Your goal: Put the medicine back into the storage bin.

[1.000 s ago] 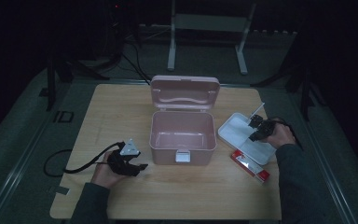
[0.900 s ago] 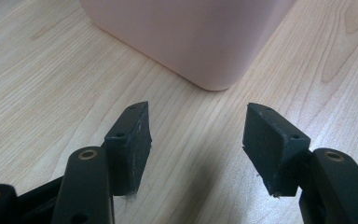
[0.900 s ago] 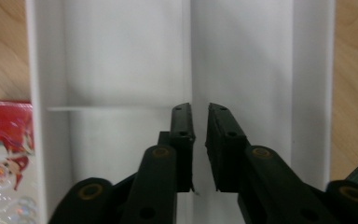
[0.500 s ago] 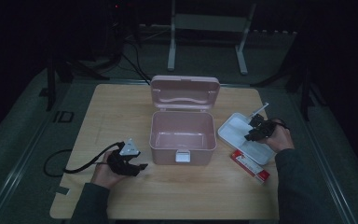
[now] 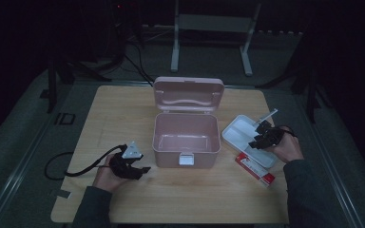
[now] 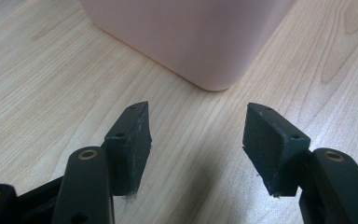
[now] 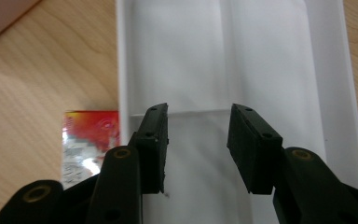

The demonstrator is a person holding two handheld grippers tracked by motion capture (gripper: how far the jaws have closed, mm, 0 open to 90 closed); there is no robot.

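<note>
Tray [image 5: 241, 134]: white, beside pink box [image 5: 186, 137]; right hand-held gripper [image 7: 196, 140] over it, raised slightly since earlier, jaws just opened, empty; left hand-held gripper [image 6: 196, 140] spread, unmoved.

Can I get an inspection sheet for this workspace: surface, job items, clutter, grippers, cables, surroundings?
Surface: light wooden table, bare around the things.
Job's things: white tray with a divider, nothing in it; red-and-white packet flat beside the tray's near edge; pink box in the middle, lid up, nothing seen inside.
Clutter: nothing seen.
Grippers: left gripper open, low over the table, aimed at a corner of the box; right gripper above the tray, jaws have just been opening, nothing between them.
Cables: black cable trails from the left gripper off the table's left edge.
Surroundings: dark room; metal stand behind the table.
</note>
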